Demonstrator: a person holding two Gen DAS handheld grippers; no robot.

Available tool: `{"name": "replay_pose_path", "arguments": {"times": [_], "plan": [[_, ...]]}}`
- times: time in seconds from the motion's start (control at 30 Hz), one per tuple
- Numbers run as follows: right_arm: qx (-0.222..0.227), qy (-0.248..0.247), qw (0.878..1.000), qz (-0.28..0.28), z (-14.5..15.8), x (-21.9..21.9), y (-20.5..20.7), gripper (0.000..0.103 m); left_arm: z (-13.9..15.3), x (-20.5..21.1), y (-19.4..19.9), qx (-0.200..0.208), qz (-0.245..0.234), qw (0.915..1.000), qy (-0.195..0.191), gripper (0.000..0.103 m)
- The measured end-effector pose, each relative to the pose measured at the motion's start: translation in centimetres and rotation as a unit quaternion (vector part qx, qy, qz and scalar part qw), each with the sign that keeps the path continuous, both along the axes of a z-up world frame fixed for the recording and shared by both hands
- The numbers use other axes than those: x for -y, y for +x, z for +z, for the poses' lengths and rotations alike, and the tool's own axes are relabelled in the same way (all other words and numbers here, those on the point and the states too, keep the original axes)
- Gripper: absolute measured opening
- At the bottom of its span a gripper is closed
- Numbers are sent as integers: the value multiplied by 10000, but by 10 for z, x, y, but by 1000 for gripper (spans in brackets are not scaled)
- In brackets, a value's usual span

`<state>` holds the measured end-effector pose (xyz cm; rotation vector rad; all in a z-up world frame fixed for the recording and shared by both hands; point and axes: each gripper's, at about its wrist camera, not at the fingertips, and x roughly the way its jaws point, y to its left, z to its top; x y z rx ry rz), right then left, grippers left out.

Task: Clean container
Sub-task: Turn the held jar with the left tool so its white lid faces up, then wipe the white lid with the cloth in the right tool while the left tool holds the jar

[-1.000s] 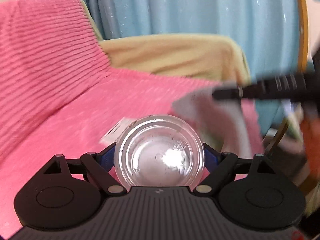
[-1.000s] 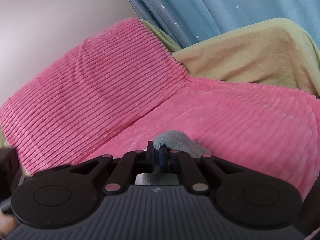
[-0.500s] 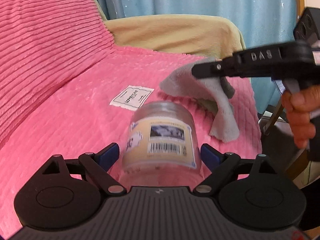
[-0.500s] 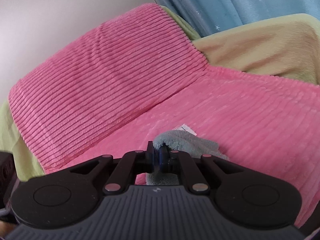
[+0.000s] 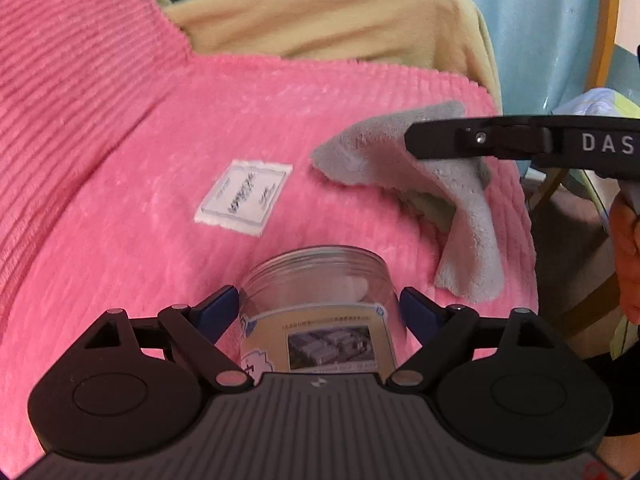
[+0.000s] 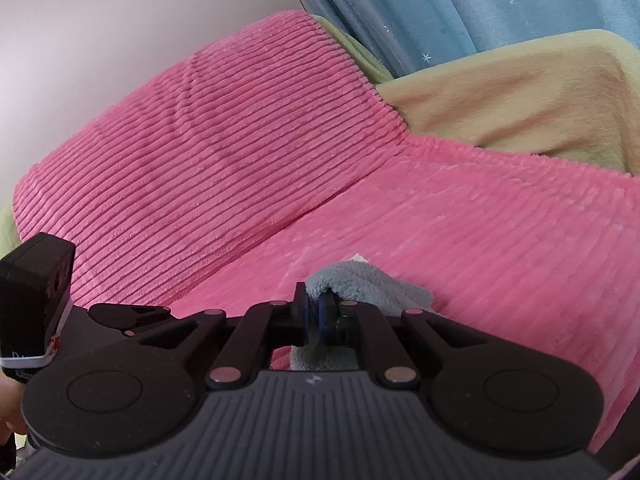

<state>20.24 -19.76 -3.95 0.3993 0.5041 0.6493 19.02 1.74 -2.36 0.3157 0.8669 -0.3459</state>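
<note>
A clear plastic jar (image 5: pixel 320 280) with a tan printed label sits between the blue pads of my left gripper (image 5: pixel 320 304), which is shut on its sides. Its open mouth points away from the camera, over the pink seat. My right gripper (image 5: pixel 416 140) reaches in from the right, above and beyond the jar. It is shut on a grey cloth (image 5: pixel 460 200) that hangs down to the seat. In the right wrist view the right gripper (image 6: pixel 316 312) pinches a fold of the same grey cloth (image 6: pixel 368 284).
A pink corduroy blanket (image 5: pixel 120 160) covers the sofa seat and back, with a white sewn tag (image 5: pixel 244 196) beyond the jar. A yellow armrest (image 5: pixel 340 20) and blue curtain (image 6: pixel 480 0) stand behind. A hand (image 5: pixel 626 248) shows at the right edge.
The jar has swung in the left gripper from base-on to label-side toward the camera, mouth facing away. The left view has tilted down toward the seat. The cloth stays pinched.
</note>
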Motion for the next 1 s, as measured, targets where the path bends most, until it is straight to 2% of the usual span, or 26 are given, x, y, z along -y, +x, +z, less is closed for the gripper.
{"name": "replay_pose_path", "arguments": {"times": [0.07, 0.13, 0.33, 0.5, 0.73, 0.87, 1.0], "plan": [[11, 24, 10000, -47, 1, 1, 0, 3, 7, -4, -10, 533, 9, 9983, -222, 87], [10, 46, 10000, -83, 2, 3, 0, 3, 13, -12, -25, 1018, 70, 9930, -597, 87], [-2, 64, 10000, -69, 2, 2, -1, 3, -10, -23, -47, 991, 252, 9909, -879, 86], [60, -12, 9998, 185, 3, -5, -4, 3, -21, -17, -56, 1233, 338, 9885, -810, 86], [94, -197, 9970, 736, 4, -17, -7, 3, -33, -6, -73, 1775, 727, 9780, -822, 85], [114, -302, 9939, 1050, 4, -24, -9, 3, -36, 5, -78, 2086, 415, 9764, -364, 84], [133, -407, 9897, 1363, 4, -31, -11, 3, -41, 1, -76, 2102, 496, 9750, -532, 84]]}}
